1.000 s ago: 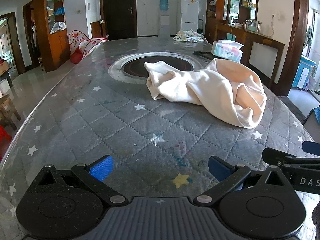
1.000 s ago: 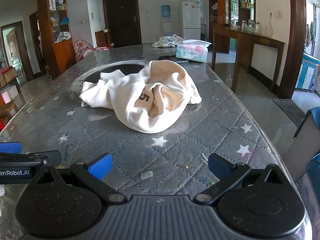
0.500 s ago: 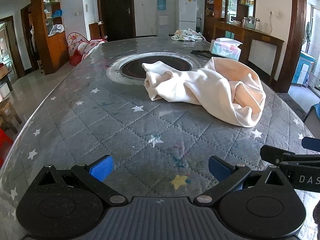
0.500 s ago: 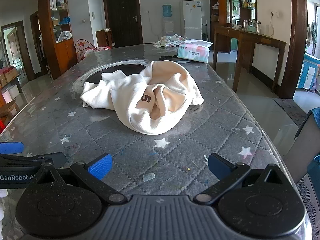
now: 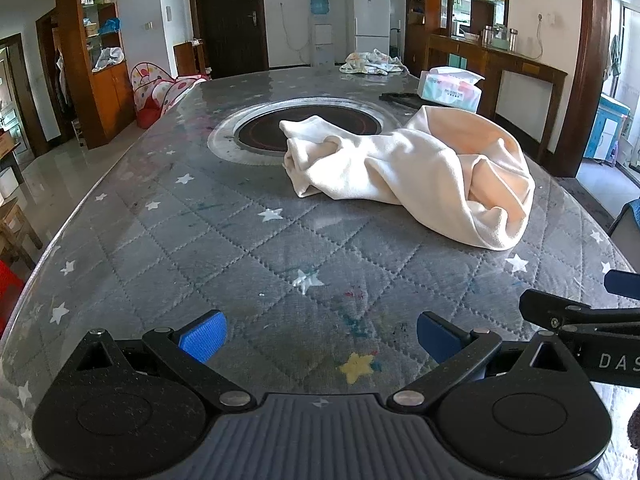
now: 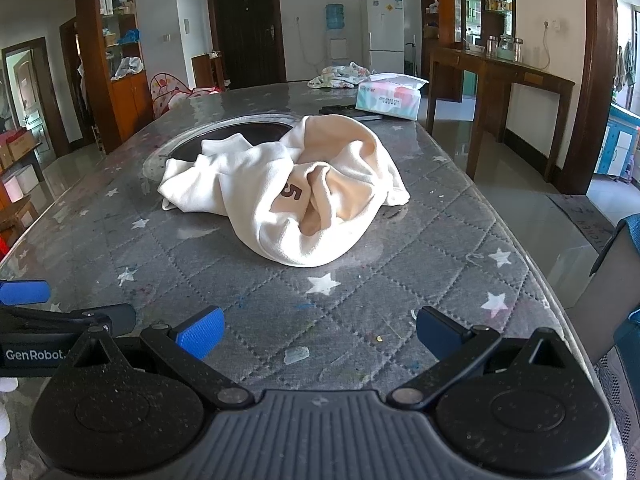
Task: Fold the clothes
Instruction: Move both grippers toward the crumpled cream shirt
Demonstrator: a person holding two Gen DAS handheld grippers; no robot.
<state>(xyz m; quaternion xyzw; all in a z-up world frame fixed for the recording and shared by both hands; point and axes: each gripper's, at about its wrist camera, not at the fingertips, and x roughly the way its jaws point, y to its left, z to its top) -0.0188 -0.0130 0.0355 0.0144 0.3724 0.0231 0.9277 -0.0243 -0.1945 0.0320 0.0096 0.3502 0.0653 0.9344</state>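
Fingers (image 6: 200,330) of both grippers spread wide, empty; the crumpled cream cotton garment (image 6: 288,200) lies at twelve o'clock, nearer the right gripper (image 6: 318,332).

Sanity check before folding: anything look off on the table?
The cream garment lies bunched, one end draped over the round inset cooktop. Small scraps litter the quilted cover. Nothing spilled or damaged.

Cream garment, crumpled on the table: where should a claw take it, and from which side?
Take the garment at its loose left end, the flat bunched flap by the round inset. It lies low and thin, so the open left claw can probably pinch it coming straight ahead. The right end is a bulky mound, harder to pinch.
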